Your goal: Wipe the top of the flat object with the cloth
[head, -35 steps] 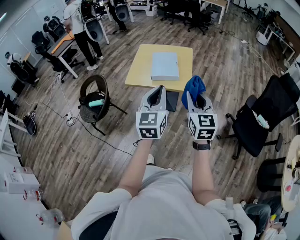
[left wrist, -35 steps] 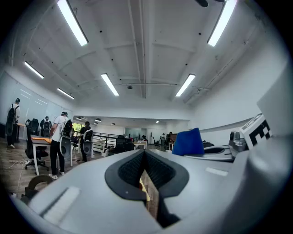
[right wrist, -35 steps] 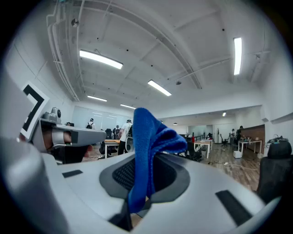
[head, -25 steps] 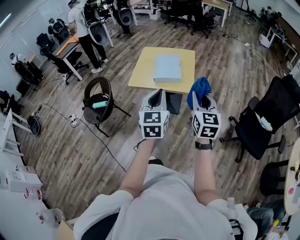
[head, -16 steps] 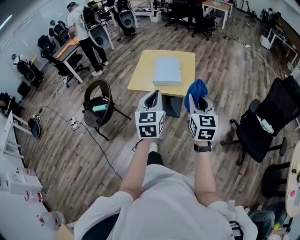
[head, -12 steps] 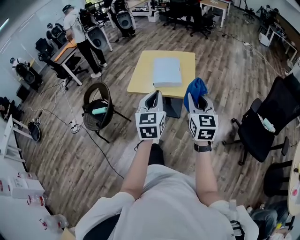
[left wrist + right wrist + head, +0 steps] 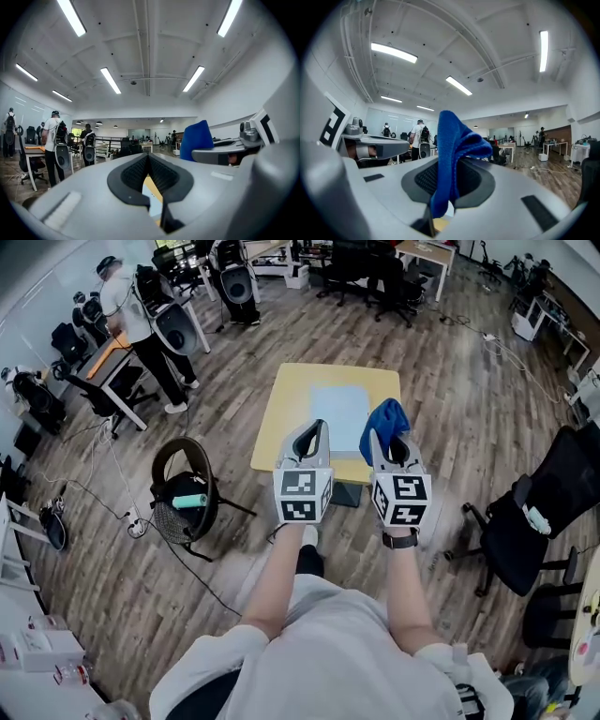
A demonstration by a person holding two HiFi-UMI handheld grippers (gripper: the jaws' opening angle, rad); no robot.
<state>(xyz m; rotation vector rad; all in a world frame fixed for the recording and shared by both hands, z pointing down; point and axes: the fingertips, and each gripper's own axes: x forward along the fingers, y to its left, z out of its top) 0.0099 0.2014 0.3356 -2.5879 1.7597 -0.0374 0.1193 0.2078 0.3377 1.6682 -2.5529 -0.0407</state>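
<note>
A pale blue flat object (image 7: 339,416) lies on a small yellow table (image 7: 281,423) ahead of me in the head view. My right gripper (image 7: 388,441) is shut on a blue cloth (image 7: 385,417), which sticks up out of its jaws (image 7: 452,154) and hangs over the table's right part. My left gripper (image 7: 315,431) is held beside it, level with the table's near edge, shut with nothing between its pads (image 7: 157,176). Both grippers are in the air, apart from the flat object.
A round black basket chair (image 7: 184,487) with a teal item stands left of the table. Black office chairs (image 7: 539,512) stand at the right. People (image 7: 136,320) stand by desks (image 7: 101,357) at the far left. The floor is wood plank.
The table and flat object have come closer and now lie right under the gripper tips. Both grippers stayed side by side, the right still holding the cloth.
</note>
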